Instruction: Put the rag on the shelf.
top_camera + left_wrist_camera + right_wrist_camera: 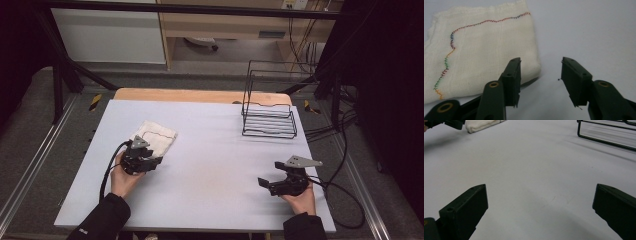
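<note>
Fingers of left gripper [152, 161] parted, nothing clamped; fingers of right gripper [272, 175] spread wide, nothing between.

High view: left hand [121, 178] in from bottom left, forearm in dark sleeve angled up and right, gripper aimed at near corner of folded cloth [156, 136]. Cloth flat on grey-blue table [210, 165], left of centre. Right hand [299, 200] low at right edge, gripper turned leftward across table, grey plate on top, cable looped off to right. Wire rack [269, 116] at far right of table, well apart from both grippers.

Left gripper view: jaws part-open, released, no pad pressing on anything. Left finger [512, 75] over near right corner of cloth [481, 52]; right finger [574, 77] over bare table beside cloth. Cannot tell whether left finger touches fabric. Cloth cream, folded, wavy multicoloured stitch line across it.

Right gripper view: jaws far apart, left fingertip [471, 205] and right fingertip [614, 205] low over bare table [534, 177]. Cloth [480, 125] far off at top left, left gripper [444, 123] just beside it. Rack [606, 132] at top right.
</note>
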`<act>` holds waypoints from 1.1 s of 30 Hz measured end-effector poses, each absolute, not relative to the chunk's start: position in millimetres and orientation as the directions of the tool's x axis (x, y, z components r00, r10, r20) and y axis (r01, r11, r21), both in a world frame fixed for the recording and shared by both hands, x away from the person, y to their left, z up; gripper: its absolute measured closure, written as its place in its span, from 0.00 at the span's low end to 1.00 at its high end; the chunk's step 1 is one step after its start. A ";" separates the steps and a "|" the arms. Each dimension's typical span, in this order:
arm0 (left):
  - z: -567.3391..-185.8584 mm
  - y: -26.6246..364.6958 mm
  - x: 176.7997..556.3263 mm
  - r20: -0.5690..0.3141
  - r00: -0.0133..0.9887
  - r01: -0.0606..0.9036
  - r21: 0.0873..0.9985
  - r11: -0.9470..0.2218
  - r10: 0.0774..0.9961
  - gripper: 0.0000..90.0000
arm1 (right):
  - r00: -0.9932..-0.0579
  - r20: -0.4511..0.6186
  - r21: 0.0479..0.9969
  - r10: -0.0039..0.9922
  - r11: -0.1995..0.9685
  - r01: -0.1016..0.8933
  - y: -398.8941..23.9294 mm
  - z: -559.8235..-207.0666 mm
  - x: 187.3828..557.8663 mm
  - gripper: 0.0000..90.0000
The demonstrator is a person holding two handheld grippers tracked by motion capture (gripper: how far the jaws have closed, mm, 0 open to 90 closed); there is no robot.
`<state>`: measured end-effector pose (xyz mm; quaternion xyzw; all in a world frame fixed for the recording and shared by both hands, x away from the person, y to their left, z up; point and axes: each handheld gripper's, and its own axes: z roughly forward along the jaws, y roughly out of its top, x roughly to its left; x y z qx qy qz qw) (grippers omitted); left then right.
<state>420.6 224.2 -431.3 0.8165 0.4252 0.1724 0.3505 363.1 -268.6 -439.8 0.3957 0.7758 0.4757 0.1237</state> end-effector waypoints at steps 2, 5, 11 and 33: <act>-435.3 223.4 423.2 -0.006 0.579 0.575 0.712 -0.403 0.816 0.61 | -0.655 0.186 0.835 0.732 0.233 0.498 -268.5 -439.8 363.0 0.01; -439.2 222.6 426.2 0.011 0.572 0.573 0.710 -0.409 0.821 0.67 | -0.655 0.186 0.835 0.733 0.233 0.498 -268.6 -439.7 363.0 0.01; -442.0 222.5 430.0 0.023 0.552 0.575 0.714 -0.400 0.834 0.79 | -0.656 0.183 0.835 0.732 0.236 0.497 -268.5 -439.9 363.2 0.01; -428.7 197.1 413.3 -0.026 0.593 0.570 0.720 -0.396 0.805 0.95 | -0.657 0.189 0.833 0.730 0.235 0.501 -268.1 -440.0 363.2 0.01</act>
